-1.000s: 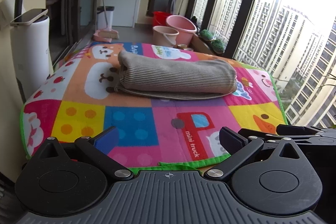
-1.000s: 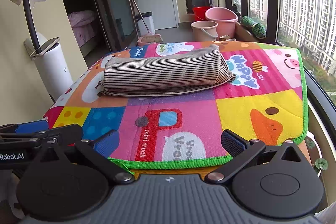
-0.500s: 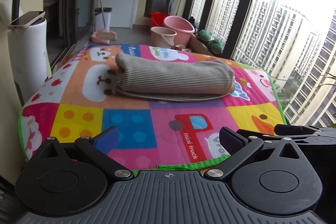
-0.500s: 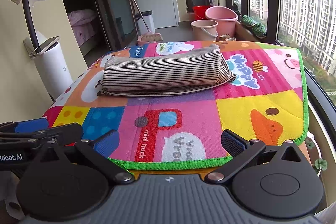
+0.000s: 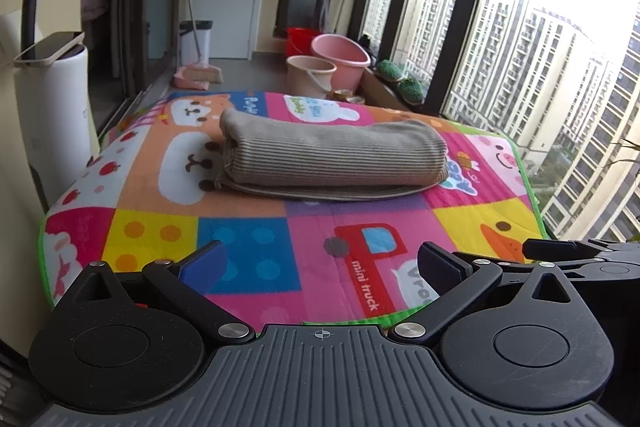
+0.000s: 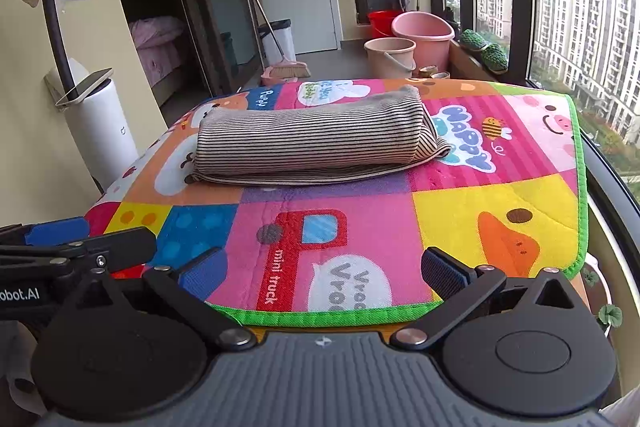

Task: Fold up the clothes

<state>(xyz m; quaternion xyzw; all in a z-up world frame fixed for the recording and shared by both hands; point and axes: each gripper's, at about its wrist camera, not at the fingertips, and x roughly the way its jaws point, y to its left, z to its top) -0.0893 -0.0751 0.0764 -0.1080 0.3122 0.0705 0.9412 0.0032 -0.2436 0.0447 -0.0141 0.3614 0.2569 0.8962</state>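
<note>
A striped beige garment (image 5: 332,159) lies folded into a long bundle across the far half of the colourful play mat (image 5: 256,247); it also shows in the right wrist view (image 6: 312,147). My left gripper (image 5: 322,265) is open and empty, held back at the mat's near edge, well short of the garment. My right gripper (image 6: 324,269) is open and empty too, at the near edge to the right of the left one. The right gripper's fingers (image 5: 560,251) show at the right of the left wrist view, and the left gripper's fingers (image 6: 80,247) show at the left of the right wrist view.
A white cylinder with a phone on top (image 6: 100,123) stands left of the mat. Pink buckets (image 5: 324,67), a broom (image 6: 280,63) and a bin stand on the floor beyond. Tall windows (image 6: 580,27) run along the right side.
The left wrist view has shifted slightly, so the garment sits a little lower and farther left in it. The right gripper has not moved. Both stay open.
</note>
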